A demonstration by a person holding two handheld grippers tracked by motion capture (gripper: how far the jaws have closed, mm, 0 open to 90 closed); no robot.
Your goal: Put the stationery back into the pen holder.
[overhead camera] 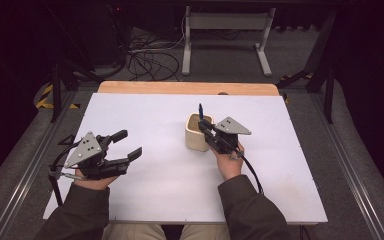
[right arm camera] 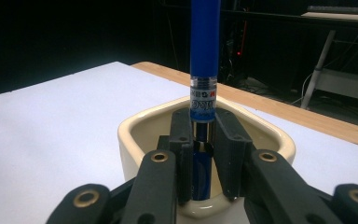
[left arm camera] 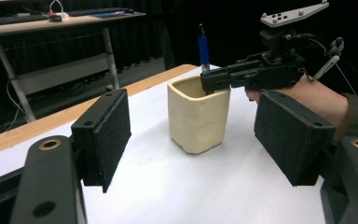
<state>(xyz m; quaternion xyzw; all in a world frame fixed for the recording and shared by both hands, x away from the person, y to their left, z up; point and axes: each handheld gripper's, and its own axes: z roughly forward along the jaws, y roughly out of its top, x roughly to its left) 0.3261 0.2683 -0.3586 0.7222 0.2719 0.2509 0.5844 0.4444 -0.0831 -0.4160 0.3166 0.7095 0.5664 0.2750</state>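
Right gripper (right arm camera: 200, 140) clamped on blue pen (right arm camera: 204, 56), upright over cream cup (left arm camera: 199, 116) mid-desk (overhead camera: 155, 180), apparently for a straight drop inside; left gripper (overhead camera: 130, 144) parked wide open and empty near the desk's left edge, well apart, out of the way.

bare table (overhead camera: 145, 200) around cup (overhead camera: 195, 137)
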